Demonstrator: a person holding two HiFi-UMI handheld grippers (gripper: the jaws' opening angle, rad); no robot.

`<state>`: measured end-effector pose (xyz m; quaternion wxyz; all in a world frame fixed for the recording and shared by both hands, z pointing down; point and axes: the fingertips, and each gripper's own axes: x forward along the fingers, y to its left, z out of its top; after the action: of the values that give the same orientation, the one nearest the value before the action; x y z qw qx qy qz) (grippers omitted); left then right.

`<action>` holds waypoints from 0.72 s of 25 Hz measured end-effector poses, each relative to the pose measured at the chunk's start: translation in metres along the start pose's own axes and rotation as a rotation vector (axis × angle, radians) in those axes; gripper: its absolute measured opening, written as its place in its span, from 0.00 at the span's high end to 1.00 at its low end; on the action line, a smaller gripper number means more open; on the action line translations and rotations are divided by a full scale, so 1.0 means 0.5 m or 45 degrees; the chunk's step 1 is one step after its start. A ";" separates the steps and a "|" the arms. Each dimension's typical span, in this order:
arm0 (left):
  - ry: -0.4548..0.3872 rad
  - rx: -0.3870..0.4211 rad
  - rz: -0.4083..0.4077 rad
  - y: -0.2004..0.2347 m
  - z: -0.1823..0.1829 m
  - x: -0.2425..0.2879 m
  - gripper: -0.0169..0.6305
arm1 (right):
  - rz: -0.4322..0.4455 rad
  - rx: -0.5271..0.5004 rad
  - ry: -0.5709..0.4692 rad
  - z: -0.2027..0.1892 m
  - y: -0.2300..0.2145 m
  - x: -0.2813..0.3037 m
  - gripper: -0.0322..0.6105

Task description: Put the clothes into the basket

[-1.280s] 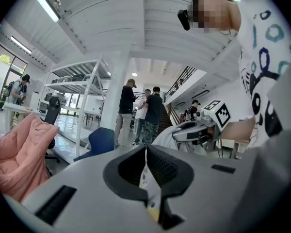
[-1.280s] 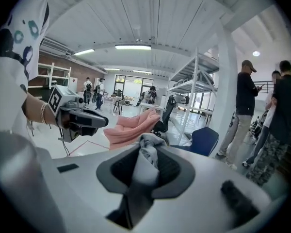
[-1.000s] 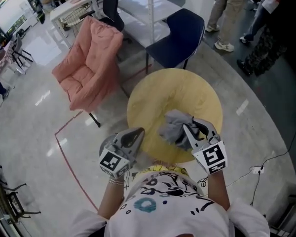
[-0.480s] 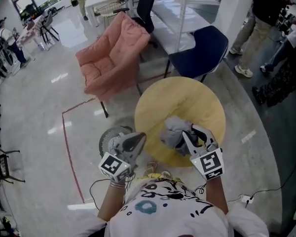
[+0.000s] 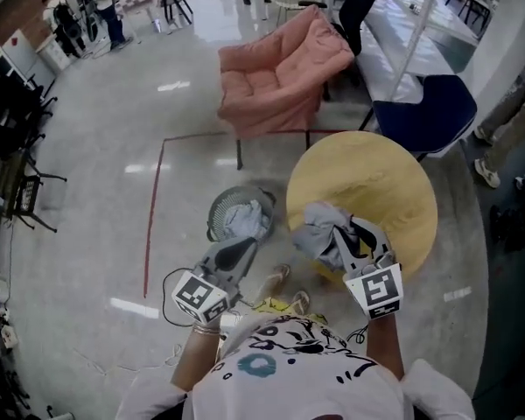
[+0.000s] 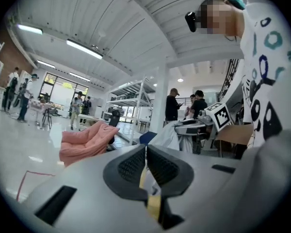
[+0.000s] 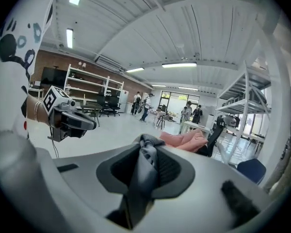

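While left gripper [image 5: 239,252] sits closed — empty — right gripper [image 5: 350,236] clamps grey garment [image 5: 318,227] between its jaws.

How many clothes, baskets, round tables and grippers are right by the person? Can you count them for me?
Clothes: 2, the grey garment in the right gripper and the pale cloth in the basket
Baskets: 1
Round tables: 1, the round table
Grippers: 2, counting the left gripper
Total: 6

Grey cloth [image 7: 144,177] tight between the right tongs [image 7: 148,142]
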<state>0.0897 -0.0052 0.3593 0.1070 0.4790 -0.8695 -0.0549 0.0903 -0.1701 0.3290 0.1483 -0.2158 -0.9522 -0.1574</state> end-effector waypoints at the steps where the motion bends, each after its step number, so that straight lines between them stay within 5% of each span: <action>1: 0.012 -0.013 0.049 0.005 -0.012 -0.027 0.95 | 0.028 -0.001 -0.005 0.003 0.019 0.001 0.82; 7: -0.050 -0.059 0.219 0.033 -0.018 -0.137 0.95 | 0.161 -0.051 -0.043 0.038 0.118 0.030 0.82; 18: -0.042 0.023 0.246 0.136 -0.002 -0.335 0.95 | 0.155 -0.057 -0.091 0.146 0.306 0.099 0.82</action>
<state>0.1210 0.1727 0.3512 0.0934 0.3930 -0.9137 -0.0444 0.1020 0.0055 0.3162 0.1186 -0.2820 -0.9382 -0.1616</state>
